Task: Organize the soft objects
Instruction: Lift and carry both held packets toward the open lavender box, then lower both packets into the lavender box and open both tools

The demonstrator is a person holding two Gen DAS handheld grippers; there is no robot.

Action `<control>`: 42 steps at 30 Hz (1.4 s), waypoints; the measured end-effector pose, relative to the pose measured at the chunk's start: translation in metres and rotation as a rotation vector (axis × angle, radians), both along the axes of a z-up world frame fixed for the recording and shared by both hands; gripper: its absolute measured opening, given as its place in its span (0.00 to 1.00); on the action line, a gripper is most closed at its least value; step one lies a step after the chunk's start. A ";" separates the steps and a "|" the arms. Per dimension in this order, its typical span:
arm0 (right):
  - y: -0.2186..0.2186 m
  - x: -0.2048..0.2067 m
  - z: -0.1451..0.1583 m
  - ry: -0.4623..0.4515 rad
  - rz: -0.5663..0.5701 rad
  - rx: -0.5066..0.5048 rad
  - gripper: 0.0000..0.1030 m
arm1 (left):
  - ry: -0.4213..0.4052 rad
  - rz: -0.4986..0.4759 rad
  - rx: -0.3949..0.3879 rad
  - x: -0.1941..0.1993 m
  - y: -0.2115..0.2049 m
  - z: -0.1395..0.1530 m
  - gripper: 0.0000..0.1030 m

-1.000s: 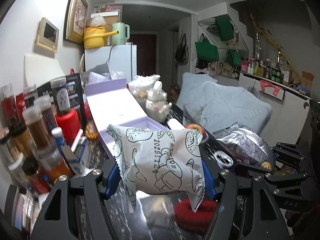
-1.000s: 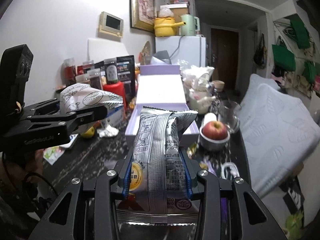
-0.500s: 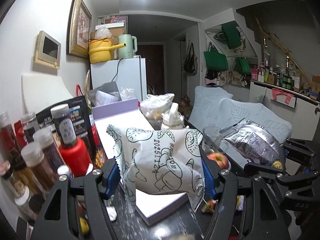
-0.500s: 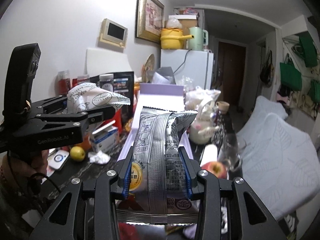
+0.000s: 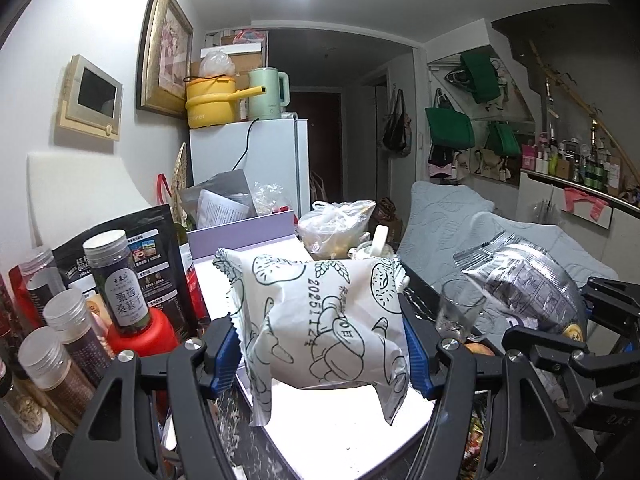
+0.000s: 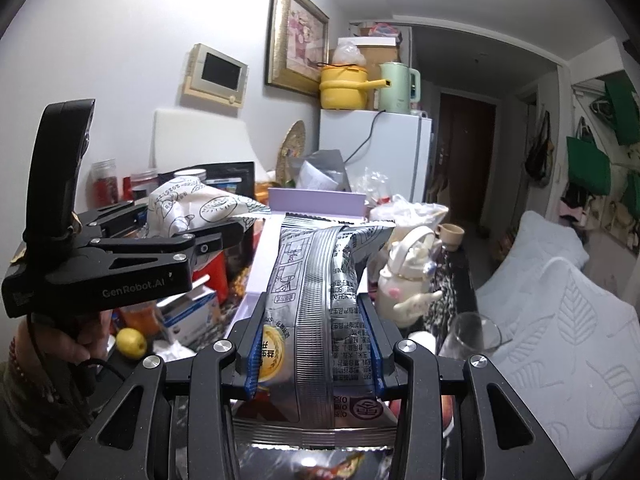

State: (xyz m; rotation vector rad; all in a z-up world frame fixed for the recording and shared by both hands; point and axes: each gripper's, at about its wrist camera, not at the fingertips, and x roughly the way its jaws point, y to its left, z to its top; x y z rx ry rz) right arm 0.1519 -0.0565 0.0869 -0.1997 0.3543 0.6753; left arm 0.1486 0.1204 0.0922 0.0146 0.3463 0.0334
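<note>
The white crinkle-edged paper-look snack bag with green line drawings (image 5: 324,320) carries a printed date, "2025112" with the rest unclear, and sits clamped between the blue-padded jaws of the left gripper (image 5: 322,344), above the near end of the open lilac box with a white inside (image 5: 344,428). The silver foil snack packet with Korean print (image 6: 320,300) is squeezed between the narrow jaws of the right gripper (image 6: 314,356), in front of the same box. "GenRobot.AI" reads on the left gripper's black body in the right wrist view, and a dark jar with a grey cap (image 5: 120,280) beside the box bears Chinese characters.

Since a second ago both bags have risen and moved along the counter: the red knitted thing under the white bag has gone from view, and the box now lies below it.

Only the right wrist view shows the hand (image 6: 76,344) on the left gripper's handle and a yellow lemon (image 6: 130,342) left of the box.
</note>
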 end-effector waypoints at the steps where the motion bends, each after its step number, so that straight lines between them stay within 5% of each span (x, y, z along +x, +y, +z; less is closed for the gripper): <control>1: 0.001 0.004 -0.001 0.001 -0.002 0.000 0.39 | 0.003 0.003 0.000 0.005 0.001 -0.002 0.65; 23: 0.029 0.094 -0.046 0.078 -0.057 -0.032 0.39 | 0.187 0.076 0.000 0.110 0.021 -0.075 0.65; 42: 0.061 0.146 -0.083 0.149 -0.064 -0.072 0.39 | 0.292 0.175 0.048 0.156 0.042 -0.125 0.65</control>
